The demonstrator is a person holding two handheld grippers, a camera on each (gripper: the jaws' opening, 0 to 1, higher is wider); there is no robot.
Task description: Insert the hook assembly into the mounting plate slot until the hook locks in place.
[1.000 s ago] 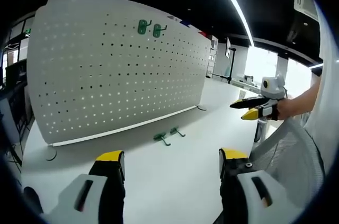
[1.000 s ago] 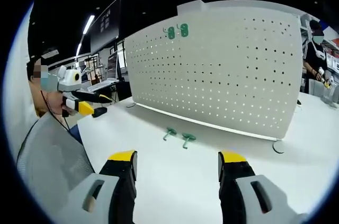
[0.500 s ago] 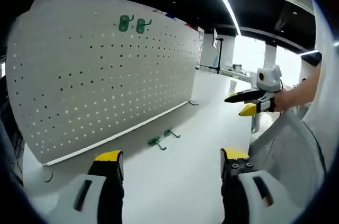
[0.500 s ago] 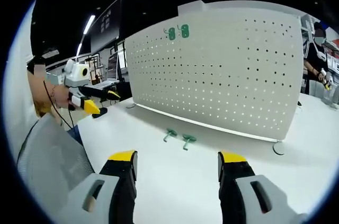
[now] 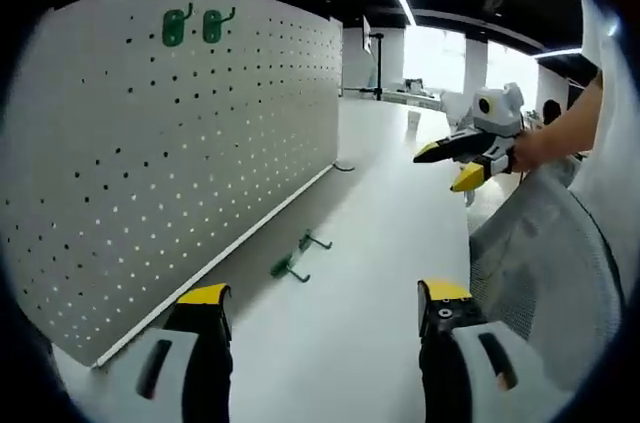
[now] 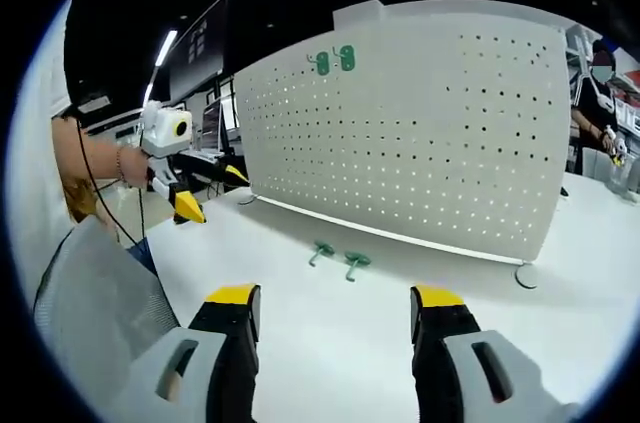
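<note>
Your right gripper (image 6: 328,315), jaws spread and empty, faces loose hooks (image 6: 339,260) ahead below pegboard (image 6: 420,123); left gripper (image 5: 322,313) likewise spread

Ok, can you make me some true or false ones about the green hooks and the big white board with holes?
1. Two green hooks hang near the top of the pegboard. True.
2. Two more green hooks lie on the white table in front of the board. True.
3. The right hand-held gripper is squeezing a green hook. False: its jaws are open and empty, well short of the hooks.
4. The left hand-held gripper has its jaws apart with nothing between them. True.
5. The pegboard lies flat on the table. False: it stands upright.
6. The hooks on the table are red. False: they are green.
</note>
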